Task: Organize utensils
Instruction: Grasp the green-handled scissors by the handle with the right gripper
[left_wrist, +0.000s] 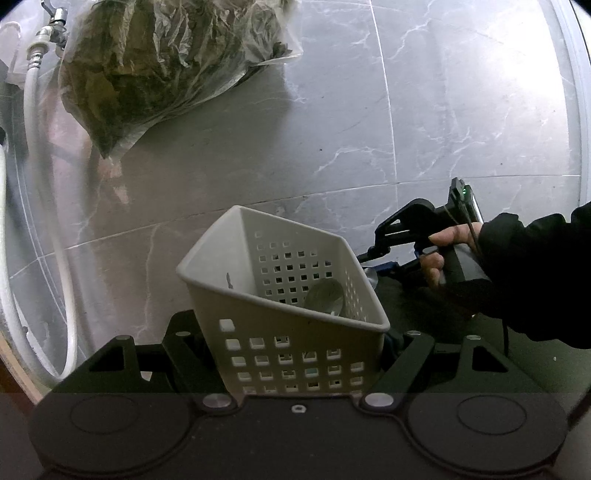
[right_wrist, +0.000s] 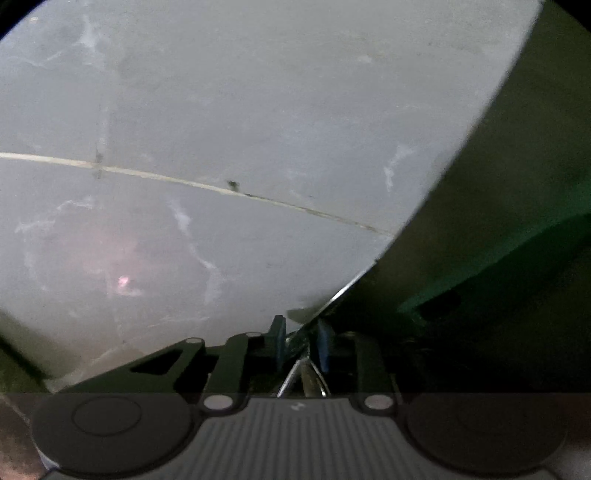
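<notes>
In the left wrist view my left gripper (left_wrist: 295, 354) is shut on a white perforated plastic basket (left_wrist: 240, 291), held tilted between the fingers. A metal spoon bowl (left_wrist: 325, 297) lies inside the basket. The right gripper (left_wrist: 388, 240), held by a hand in a black sleeve, is just right of the basket's rim. In the right wrist view my right gripper (right_wrist: 301, 341) has its blue pads close together on a thin metal utensil (right_wrist: 303, 376) whose handle runs back toward the camera. Its far end is blurred against the dark mat.
A clear plastic bag of dried leaves (left_wrist: 162, 66) lies on the grey marble tile floor (left_wrist: 443, 110) at upper left. A white hose (left_wrist: 40, 184) with a metal fitting curves down the left. A dark mat (right_wrist: 498, 221) covers the floor at right.
</notes>
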